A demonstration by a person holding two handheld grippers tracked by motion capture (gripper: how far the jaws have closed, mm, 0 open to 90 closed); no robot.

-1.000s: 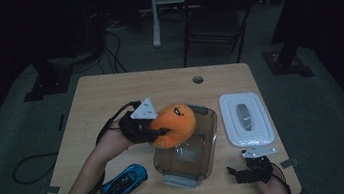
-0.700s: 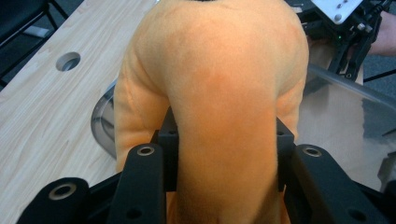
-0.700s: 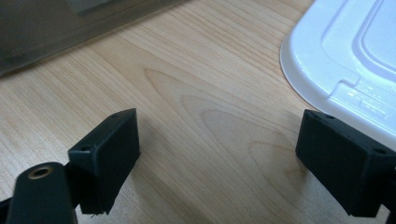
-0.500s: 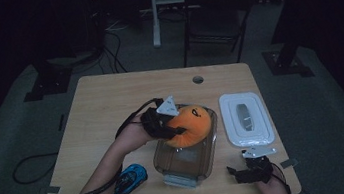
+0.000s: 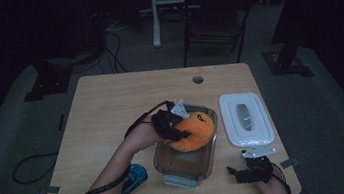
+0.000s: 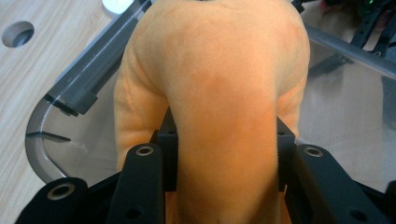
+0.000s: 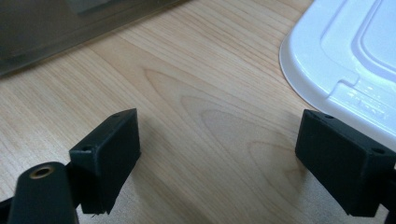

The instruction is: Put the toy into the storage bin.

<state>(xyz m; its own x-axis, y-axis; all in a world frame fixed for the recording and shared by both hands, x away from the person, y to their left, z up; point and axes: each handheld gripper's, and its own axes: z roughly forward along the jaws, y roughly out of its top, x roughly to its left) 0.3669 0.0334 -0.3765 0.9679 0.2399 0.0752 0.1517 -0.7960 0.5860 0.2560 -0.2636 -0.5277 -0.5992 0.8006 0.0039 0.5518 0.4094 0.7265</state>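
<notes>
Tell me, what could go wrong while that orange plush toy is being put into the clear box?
The left gripper squeezes the soft orange plush toy hard, so its fabric may cling to the jaws on release. The toy bulges over the clear box rim, so it might sit too high for the white lid. The blue toy car lies close under the forearm and could get nudged.

One orange plush point(image 5: 196, 131), one clear container point(image 5: 188, 163), one white lid point(image 5: 249, 137), one blue item point(image 5: 135, 176), perhaps a toy car, two grippers.
</notes>
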